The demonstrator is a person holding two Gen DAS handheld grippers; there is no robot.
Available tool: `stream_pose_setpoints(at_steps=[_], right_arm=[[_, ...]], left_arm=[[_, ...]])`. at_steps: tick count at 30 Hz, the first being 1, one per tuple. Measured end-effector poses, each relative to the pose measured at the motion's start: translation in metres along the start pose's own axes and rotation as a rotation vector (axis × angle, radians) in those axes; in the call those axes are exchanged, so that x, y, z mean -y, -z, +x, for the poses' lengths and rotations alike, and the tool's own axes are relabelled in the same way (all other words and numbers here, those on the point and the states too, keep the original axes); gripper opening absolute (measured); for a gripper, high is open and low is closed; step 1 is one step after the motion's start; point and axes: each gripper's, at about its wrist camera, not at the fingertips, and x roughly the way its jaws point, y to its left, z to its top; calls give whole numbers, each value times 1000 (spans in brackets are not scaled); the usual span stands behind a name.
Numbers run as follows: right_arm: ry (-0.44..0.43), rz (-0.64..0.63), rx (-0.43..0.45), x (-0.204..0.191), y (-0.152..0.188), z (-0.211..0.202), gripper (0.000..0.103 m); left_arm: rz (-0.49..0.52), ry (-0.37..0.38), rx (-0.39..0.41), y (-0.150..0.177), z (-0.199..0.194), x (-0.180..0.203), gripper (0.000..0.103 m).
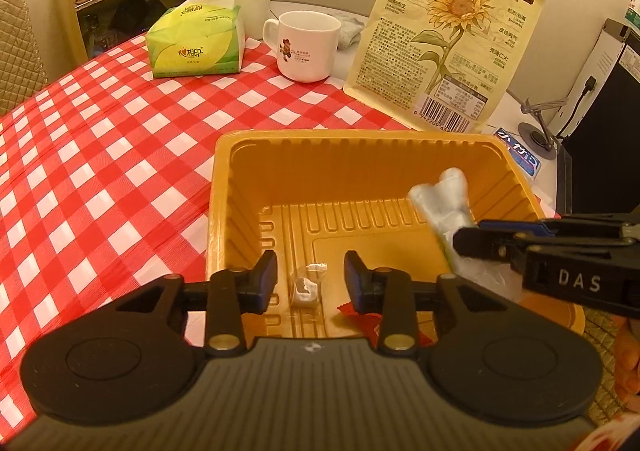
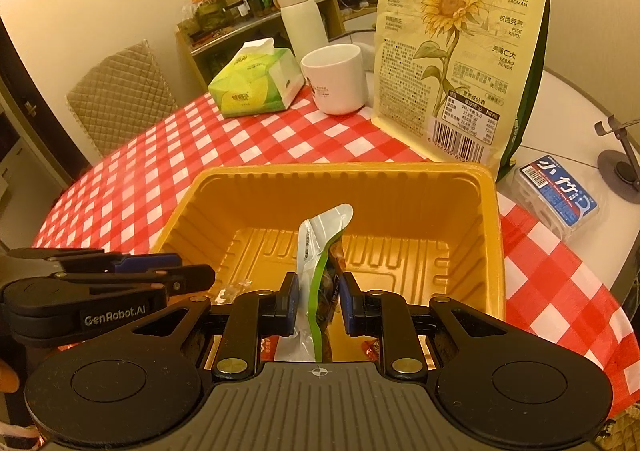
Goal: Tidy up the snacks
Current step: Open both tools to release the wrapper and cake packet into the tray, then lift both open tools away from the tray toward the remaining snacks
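Right now the left gripper point(image 1: 310, 277) hangs over the yellow tray point(image 1: 372, 155), fingers apart, a small clear-wrapped candy point(image 1: 304, 289) lying on the tray floor between them. Right gripper point(image 2: 318, 301) has its fingers clamped on a green-edged snack packet point(image 2: 320, 243), upright inside the tray on the checkered table point(image 1: 120, 139).

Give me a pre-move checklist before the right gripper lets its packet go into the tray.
1. Right gripper shut on green-edged snack packet: ok.
2. Packet over yellow tray: ok.
3. Left gripper open, holding nothing: ok.
4. Small clear-wrapped candy already on the tray floor: ok.
5. Left gripper clear of the packet's drop spot: cannot tell.
6. Sunflower seed bag standing behind the tray, out of the way: ok.
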Motion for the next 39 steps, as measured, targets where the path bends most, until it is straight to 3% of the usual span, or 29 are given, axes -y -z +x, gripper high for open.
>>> stream_pose_setpoints(at_steps=[3, 8, 12, 13, 23, 32, 39], right_arm=[[5, -14, 21, -4, -2, -2, 22], [25, -9, 21, -4, -2, -8, 24], [41, 3, 41, -2, 1, -19, 64], [46, 3, 53, -1, 2, -23, 67], [51, 29, 89, 6, 11, -58, 74], [-20, -41, 75, -9, 32, -90, 74], [-76, -75, 47, -25, 51, -108, 74]], left_arm=[[-3, -3, 2, 1, -3, 0, 46], [-1, 5, 18, 3, -15, 2, 51], [2, 11, 34, 5, -26, 5, 56], [2, 13, 38, 5, -28, 6, 57], [-18, 20, 77, 18, -58, 13, 68], [-39, 25, 125, 40, -103, 21, 78], [-82, 29, 141, 67, -138, 20, 79]])
